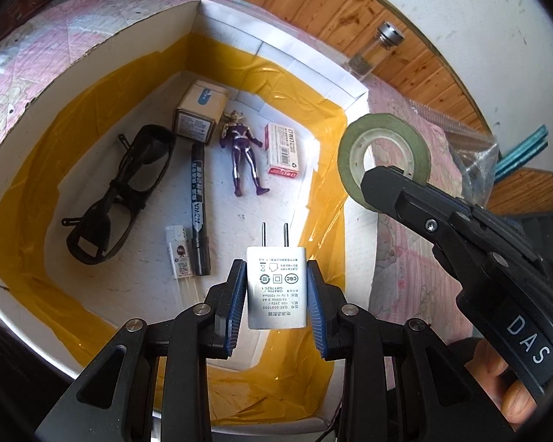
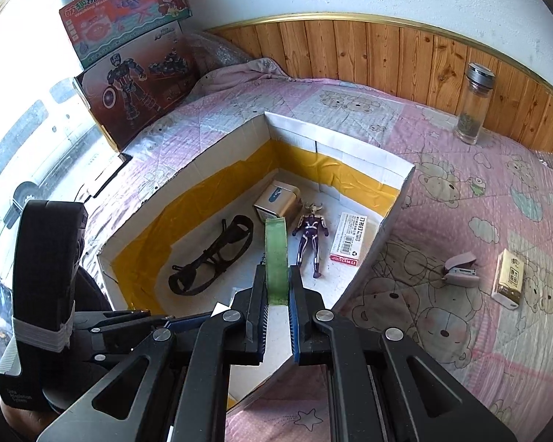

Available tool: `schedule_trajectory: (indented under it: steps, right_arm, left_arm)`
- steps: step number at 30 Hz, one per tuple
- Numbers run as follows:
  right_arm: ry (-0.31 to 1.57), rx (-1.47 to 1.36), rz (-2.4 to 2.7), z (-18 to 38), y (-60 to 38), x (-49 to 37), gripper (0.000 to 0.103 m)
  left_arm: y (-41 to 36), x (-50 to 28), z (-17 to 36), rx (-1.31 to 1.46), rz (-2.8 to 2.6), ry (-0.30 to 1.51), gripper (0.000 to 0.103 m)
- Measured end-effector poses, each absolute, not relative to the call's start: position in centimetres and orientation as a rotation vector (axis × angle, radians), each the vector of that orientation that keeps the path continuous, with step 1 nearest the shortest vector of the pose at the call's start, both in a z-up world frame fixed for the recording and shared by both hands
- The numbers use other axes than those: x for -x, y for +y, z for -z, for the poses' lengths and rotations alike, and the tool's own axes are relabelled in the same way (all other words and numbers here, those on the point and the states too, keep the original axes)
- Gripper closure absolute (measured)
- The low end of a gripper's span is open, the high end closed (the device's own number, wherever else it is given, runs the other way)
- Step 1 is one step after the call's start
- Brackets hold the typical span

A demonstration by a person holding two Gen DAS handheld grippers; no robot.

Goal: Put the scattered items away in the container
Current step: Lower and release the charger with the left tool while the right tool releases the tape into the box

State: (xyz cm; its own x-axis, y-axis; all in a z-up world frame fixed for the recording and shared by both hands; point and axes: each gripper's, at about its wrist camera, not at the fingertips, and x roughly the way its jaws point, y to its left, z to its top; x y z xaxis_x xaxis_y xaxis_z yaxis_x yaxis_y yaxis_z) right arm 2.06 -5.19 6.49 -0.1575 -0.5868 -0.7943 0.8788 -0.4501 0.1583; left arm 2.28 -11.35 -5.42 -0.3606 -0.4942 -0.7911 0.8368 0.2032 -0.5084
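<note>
- Your left gripper (image 1: 276, 287) is clamped on the white charger plug (image 1: 276, 287): its blue pads (image 1: 236, 305) press both flat sides, and the two prongs point away from you, past the fingertips
- That plug hangs over the near part of the cardboard box (image 1: 284, 62), whose white floor lies straight below and beyond the fingertips
- Ahead and to the left of the left claw, on the box floor, lie the black marker (image 1: 199, 213) and a small white lighter (image 1: 178, 252) side by side, touching or nearly so
- Further left sits the black glasses (image 1: 121, 191); further ahead lie the purple figure (image 1: 243, 151), the gold tin (image 1: 199, 110) and the red-and-white staple box (image 1: 284, 149)
- Your right gripper (image 2: 276, 294) is pinched tight on the green tape roll (image 2: 276, 258), held on edge between the fingers, its upper half standing clear beyond the tips
- Seen from the left wrist, the tape roll (image 1: 383, 154) is held over the box's right wall, ahead and right of the plug
- To the right of the right claw, outside the box on the pink quilt (image 2: 442, 331), lie a stapler (image 2: 461, 269) and a small cream pack (image 2: 508, 283), near each other
- A glass bottle (image 2: 473, 107) stands upright far ahead and right, by the wooden panelling
</note>
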Motion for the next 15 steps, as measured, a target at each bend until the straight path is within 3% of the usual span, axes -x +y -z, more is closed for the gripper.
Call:
schedule_trajectory:
  steps: [15]
  right_arm:
    - [0.594, -1.069, 1.735, -4.4, -8.2, -0.7, 0.092]
  left_arm:
    - [-12.7, -1.7, 7.1, -0.460, 1.399, 1.291, 0.070]
